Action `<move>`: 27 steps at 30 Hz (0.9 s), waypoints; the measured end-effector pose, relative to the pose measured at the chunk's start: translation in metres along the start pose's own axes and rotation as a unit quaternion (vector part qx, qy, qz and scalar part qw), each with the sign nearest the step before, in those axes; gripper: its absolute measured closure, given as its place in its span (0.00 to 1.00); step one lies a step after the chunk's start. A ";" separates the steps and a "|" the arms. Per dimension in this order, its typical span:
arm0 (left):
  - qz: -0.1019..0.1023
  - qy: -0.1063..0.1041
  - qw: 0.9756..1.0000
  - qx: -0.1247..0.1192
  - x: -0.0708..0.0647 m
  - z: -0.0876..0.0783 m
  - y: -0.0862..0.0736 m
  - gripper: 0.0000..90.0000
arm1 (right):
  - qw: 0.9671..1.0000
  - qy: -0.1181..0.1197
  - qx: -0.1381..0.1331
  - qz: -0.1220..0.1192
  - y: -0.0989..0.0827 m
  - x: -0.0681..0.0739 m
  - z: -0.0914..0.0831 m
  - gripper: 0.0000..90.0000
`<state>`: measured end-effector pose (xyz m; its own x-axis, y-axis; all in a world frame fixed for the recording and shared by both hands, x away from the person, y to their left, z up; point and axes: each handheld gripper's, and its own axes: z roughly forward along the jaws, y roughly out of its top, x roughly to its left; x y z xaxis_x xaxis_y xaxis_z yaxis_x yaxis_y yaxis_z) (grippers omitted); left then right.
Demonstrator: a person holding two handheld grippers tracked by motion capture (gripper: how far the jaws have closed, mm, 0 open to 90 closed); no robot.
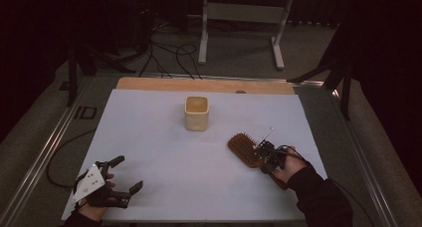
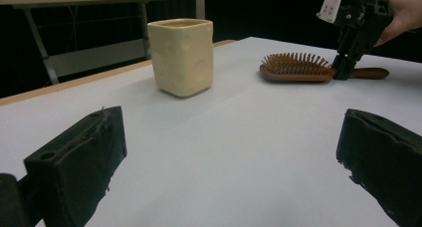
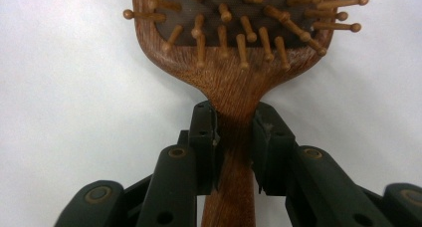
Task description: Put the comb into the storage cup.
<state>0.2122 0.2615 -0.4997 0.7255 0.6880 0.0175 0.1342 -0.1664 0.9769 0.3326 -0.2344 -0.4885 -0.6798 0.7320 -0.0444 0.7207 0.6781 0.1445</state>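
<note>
Now wooden paddle hairbrush (image 3: 234, 82), round-tipped pegs, w/ square cream cup (image 1: 196, 112).

Cup (image 1: 196, 113) mid-table (image 1: 164, 152), hairbrush (image 1: 244, 150) nearer and to its right, bristles up.

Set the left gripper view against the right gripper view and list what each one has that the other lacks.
Left gripper view alone: the cream cup standing upright, the left claw open over bare white table, the whole hairbrush lying bristles up, and a hand holding the right claw from above. Right gripper view alone: a close look at the pads pressing both sides of the brush's neck, and the ball-tipped pins. Shared: the wooden hairbrush gripped by the right claw.
</note>
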 end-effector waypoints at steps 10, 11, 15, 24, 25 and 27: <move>0.000 0.002 1.000 0.002 0.001 0.001 0.000 0.00 | 0.996 -0.016 -0.078 0.026 -0.018 0.002 -0.001 0.82; 0.000 0.002 1.000 0.002 0.001 0.001 0.000 0.00 | 0.996 -0.021 -0.085 0.032 -0.018 0.002 -0.001 0.82; -0.001 0.002 1.000 0.001 0.001 0.001 0.000 0.00 | 0.992 -0.023 -0.112 0.046 -0.019 -0.001 -0.003 0.82; -0.001 0.003 1.000 0.005 0.001 0.001 0.000 0.00 | 0.983 -0.020 -0.170 0.059 -0.021 0.005 -0.005 0.82; -0.001 0.004 1.000 0.005 0.001 0.001 0.000 0.00 | 0.982 -0.021 -0.177 0.060 -0.022 0.006 -0.004 0.82; -0.003 0.003 1.000 0.005 0.001 0.002 0.000 0.00 | 0.980 -0.016 -0.189 0.059 -0.022 0.010 -0.004 0.82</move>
<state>0.2137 0.2607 -0.5004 0.7209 0.6929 0.0136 0.1449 -0.1699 0.9748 0.3095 -0.2418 -0.4885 -0.5859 0.8097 -0.0345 0.6880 0.5194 0.5069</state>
